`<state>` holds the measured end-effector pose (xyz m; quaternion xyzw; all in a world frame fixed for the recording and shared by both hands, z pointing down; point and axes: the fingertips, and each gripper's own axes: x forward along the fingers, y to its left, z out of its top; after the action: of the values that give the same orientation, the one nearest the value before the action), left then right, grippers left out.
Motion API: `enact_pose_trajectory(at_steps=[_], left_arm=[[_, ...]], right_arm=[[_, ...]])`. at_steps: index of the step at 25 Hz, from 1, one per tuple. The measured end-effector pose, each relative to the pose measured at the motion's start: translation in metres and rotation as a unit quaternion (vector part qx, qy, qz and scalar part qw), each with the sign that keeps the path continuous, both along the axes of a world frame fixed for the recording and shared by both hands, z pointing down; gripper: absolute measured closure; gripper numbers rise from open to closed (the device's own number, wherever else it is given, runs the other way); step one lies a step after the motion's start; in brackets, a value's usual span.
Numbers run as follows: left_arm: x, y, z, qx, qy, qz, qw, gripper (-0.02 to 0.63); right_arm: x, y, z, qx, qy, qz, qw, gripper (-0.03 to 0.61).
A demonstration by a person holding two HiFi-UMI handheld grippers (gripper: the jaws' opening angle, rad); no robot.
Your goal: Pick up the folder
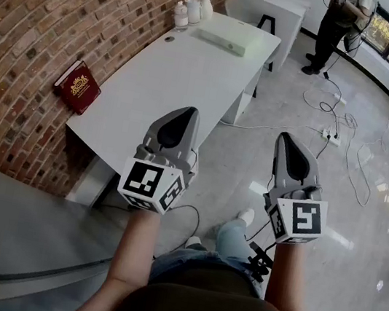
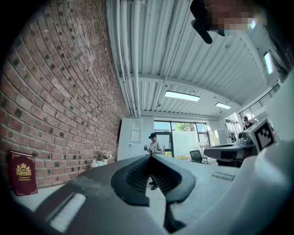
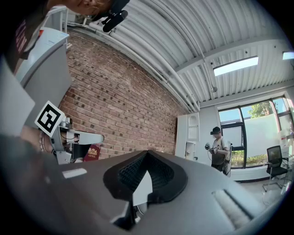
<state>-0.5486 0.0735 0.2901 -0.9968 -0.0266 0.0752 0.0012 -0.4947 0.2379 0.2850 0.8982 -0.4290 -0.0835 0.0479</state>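
Observation:
A dark red folder [image 1: 78,87] with a gold emblem stands on the near left corner of the white table [image 1: 178,74], leaning against the brick wall. It also shows in the left gripper view as the folder [image 2: 23,173], and in the right gripper view as the folder [image 3: 93,152]. My left gripper [image 1: 181,112] hangs over the table's near right edge, well to the right of the folder. Its jaws are shut on nothing [image 2: 150,156]. My right gripper [image 1: 287,137] is beside it over the floor, shut and empty [image 3: 147,152].
A flat white box [image 1: 224,42], two bottles and a vase [image 1: 193,9] sit at the table's far end. A person [image 1: 342,21] stands beyond it. Cables and a power strip [image 1: 331,133] lie on the glossy floor to the right.

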Motion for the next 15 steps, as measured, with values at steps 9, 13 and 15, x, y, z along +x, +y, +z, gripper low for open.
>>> enact_pose_trajectory(at_steps=[9, 13, 15], left_arm=[[0.055, 0.009, 0.003, -0.001, -0.003, 0.011, 0.9999, 0.617], [0.099, 0.013, 0.002, -0.003, -0.006, 0.004, 1.0000, 0.617], [0.124, 0.017, 0.003, -0.005, -0.008, -0.002, 1.0000, 0.617]], right_arm=[[0.052, 0.008, 0.006, 0.009, -0.005, 0.002, 1.000, 0.580], [0.093, 0.009, 0.000, 0.026, -0.003, -0.014, 1.000, 0.578], [0.119, 0.010, 0.001, 0.019, -0.005, -0.022, 1.000, 0.578]])
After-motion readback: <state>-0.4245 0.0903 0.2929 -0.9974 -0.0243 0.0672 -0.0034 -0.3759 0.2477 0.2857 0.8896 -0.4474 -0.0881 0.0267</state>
